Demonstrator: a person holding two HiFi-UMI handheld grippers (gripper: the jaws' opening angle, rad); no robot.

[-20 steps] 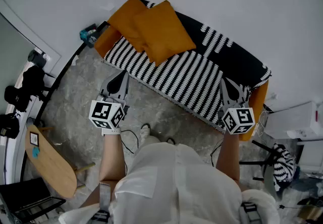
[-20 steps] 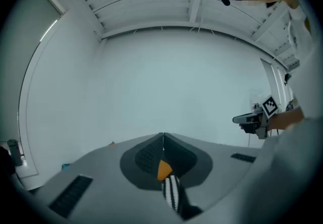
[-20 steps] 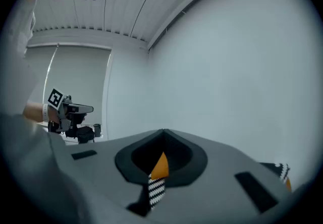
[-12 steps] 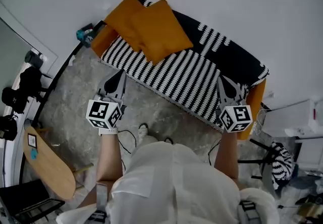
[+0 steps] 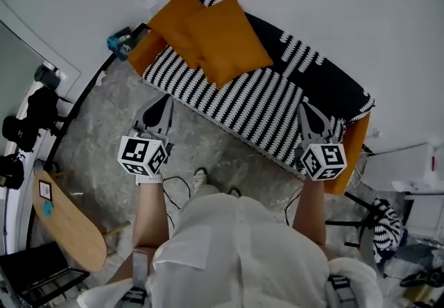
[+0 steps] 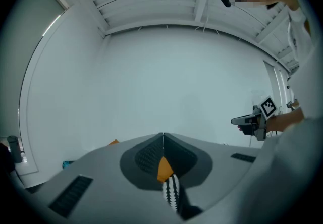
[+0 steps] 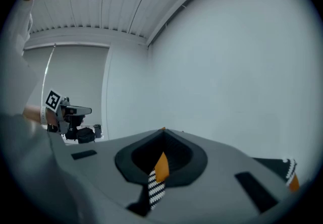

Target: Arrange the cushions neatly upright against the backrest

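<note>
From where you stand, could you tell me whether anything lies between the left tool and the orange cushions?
Nothing visible does. Only bare striped sofa seat separates the left tool from the two orange cushions overlapping at its left end.

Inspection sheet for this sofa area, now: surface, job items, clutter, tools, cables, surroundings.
Surface: sofa under a black-and-white striped cover; most of the seat is bare.
Job's things: two orange cushions, the rear cushion and the front cushion, overlap at the sofa's picture-left end and are not spread along the backrest.
Clutter: wooden board at picture left; teal object beside the sofa's end.
Tools: left tool and right tool are both shut and empty, held in front of the sofa's front edge.
Cables: black cable on the floor by the person's feet.
Surroundings: plain white wall; camera gear at picture left.
</note>
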